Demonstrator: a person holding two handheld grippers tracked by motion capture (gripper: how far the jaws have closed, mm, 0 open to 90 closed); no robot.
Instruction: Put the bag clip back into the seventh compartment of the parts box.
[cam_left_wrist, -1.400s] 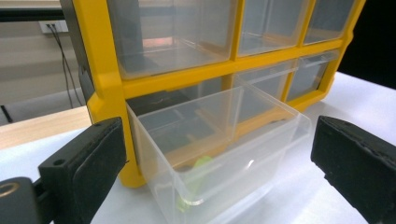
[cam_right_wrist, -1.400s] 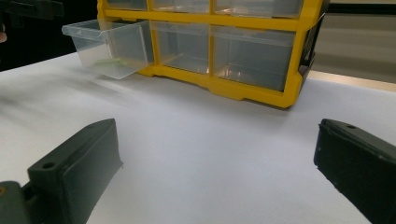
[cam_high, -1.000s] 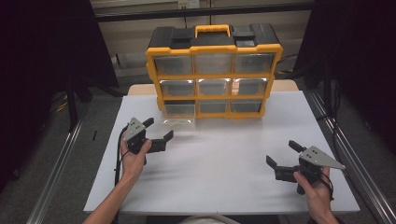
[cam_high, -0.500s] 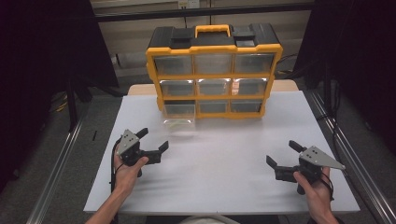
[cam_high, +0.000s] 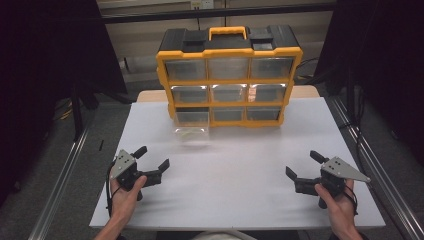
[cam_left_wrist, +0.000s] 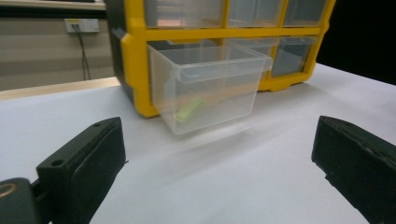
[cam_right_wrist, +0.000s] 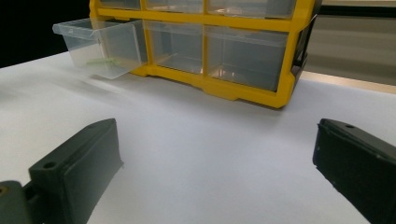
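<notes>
Both grippers rest low over the table (cam_high: 240, 200), jaws spread wide and empty. The left gripper (cam_high: 152, 165) points at the drawer (cam_high: 192, 125), which stands pulled out of the bottom-left slot of the yellow cabinet (cam_high: 229, 75), straight ahead of its jaws and well apart from them. The right gripper (cam_high: 302, 170) lies far to the side, with the cabinet ahead and to its left. The step in hand appears to be a pause before working the drawer; the next move would call for the left gripper to travel forward and square its jaws to the drawer's front lip, or down into the drawer. The left gripper view shows a pale green piece (cam_left_wrist: 190, 110) on the drawer's floor. The high view shows it only faintly, but gives both hands' positions.
</notes>
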